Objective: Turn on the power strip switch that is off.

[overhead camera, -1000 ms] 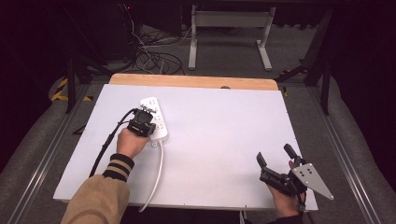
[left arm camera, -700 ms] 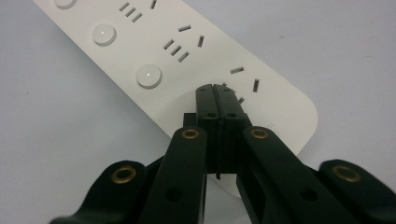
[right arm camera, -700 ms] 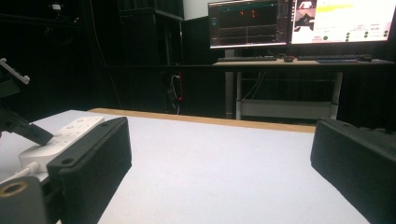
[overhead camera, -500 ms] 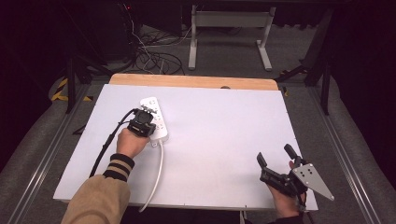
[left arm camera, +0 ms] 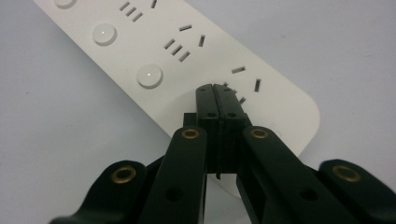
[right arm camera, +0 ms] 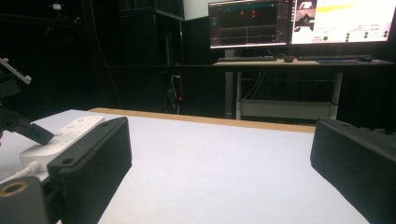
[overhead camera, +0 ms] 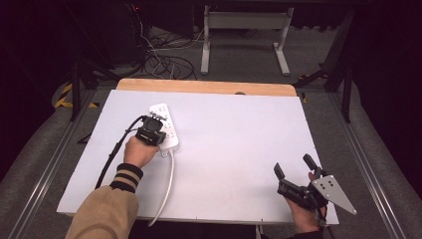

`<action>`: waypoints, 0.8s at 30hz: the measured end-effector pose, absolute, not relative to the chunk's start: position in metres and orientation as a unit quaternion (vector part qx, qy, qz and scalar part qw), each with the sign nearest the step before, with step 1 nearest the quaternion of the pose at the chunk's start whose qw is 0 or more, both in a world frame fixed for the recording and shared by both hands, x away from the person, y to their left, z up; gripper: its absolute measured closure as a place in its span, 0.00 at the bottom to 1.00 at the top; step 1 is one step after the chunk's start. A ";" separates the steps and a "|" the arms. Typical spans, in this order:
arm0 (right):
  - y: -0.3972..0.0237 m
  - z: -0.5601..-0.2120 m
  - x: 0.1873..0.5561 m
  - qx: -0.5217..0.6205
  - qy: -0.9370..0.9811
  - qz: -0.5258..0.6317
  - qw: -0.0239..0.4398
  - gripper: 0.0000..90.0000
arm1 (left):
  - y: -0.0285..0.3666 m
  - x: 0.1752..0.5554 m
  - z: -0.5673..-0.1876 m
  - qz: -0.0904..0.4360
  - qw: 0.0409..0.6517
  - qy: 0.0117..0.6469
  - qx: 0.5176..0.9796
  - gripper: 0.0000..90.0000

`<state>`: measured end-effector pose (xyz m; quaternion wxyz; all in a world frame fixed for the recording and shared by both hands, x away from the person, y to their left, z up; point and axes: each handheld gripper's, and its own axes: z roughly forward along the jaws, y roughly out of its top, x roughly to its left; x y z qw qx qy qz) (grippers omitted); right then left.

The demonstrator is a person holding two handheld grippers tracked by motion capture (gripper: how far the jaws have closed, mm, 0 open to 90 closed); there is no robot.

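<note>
A white power strip (overhead camera: 168,130) lies on the left part of the white table (overhead camera: 239,139), its white cord (overhead camera: 168,186) trailing toward the front edge. My left gripper (overhead camera: 158,118) is shut and points down onto the strip. In the left gripper view its closed tips (left arm camera: 216,89) sit over the strip (left arm camera: 271,65) near its rounded end, beside a socket and in line with the row of round buttons (left arm camera: 149,75). Nothing is held between the jaws. My right gripper (overhead camera: 292,165) rests at the table's front right, open, with nothing between its fingers (right arm camera: 93,154).
A wooden strip (overhead camera: 204,87) edges the table's far side. Beyond it are floor cables (overhead camera: 164,62) and a desk frame (overhead camera: 244,22). Monitors (right arm camera: 299,21) glow on a far desk in the right gripper view. Metal rails run along both sides of the table.
</note>
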<state>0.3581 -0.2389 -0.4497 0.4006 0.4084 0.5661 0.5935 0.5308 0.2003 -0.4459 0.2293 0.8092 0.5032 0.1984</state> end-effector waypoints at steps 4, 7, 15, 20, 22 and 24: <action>-0.239 -0.450 0.358 0.409 0.565 0.594 0.401 0.06 | 0.201 0.530 -0.447 0.199 0.234 0.505 0.807 1.00; -0.240 -0.450 0.358 0.409 0.565 0.593 0.402 0.06 | 0.201 0.530 -0.447 0.200 0.234 0.504 0.807 1.00; -0.239 -0.450 0.358 0.408 0.566 0.593 0.401 0.06 | 0.201 0.531 -0.446 0.200 0.231 0.501 0.810 1.00; -0.239 -0.450 0.358 0.409 0.566 0.593 0.401 0.06 | 0.201 0.531 -0.447 0.202 0.231 0.498 0.811 1.00; -0.239 -0.450 0.358 0.408 0.566 0.593 0.401 0.06 | 0.201 0.530 -0.447 0.202 0.231 0.500 0.810 1.00; -0.239 -0.450 0.358 0.409 0.566 0.593 0.400 0.07 | 0.199 0.530 -0.446 0.206 0.227 0.501 0.810 1.00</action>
